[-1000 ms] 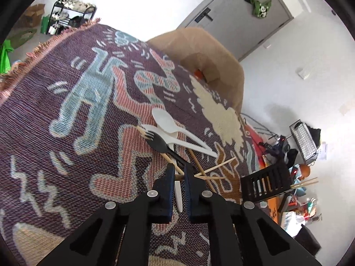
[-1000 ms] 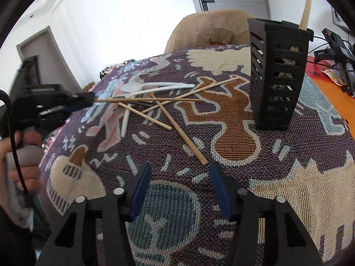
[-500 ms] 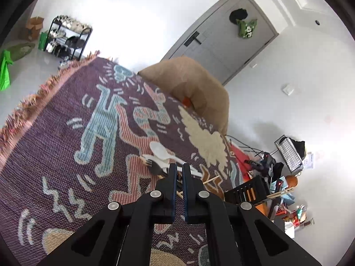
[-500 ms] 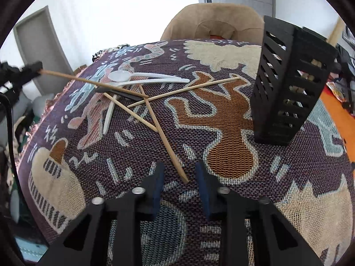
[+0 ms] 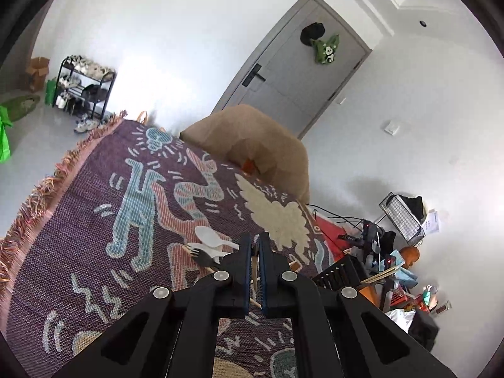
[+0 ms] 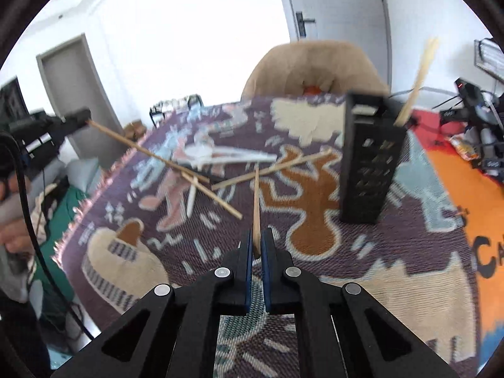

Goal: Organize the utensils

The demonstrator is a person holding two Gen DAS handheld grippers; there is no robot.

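Right wrist view: right gripper [image 6: 256, 245] pinches 1 chopstick [image 6: 256, 204] pointing ahead; black holder [image 6: 368, 160] stands ahead-right. Left gripper [image 6: 80, 116] clamps another chopstick [image 6: 151, 154], above the spoon [image 5: 211, 237] and fork [image 5: 204, 256].

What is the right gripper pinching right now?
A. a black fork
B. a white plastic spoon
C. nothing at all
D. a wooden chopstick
D. In the right wrist view, the right gripper has its pads shut on the near end of a wooden chopstick, which points away over the patterned blanket; the white spoon lies further off on the blanket.
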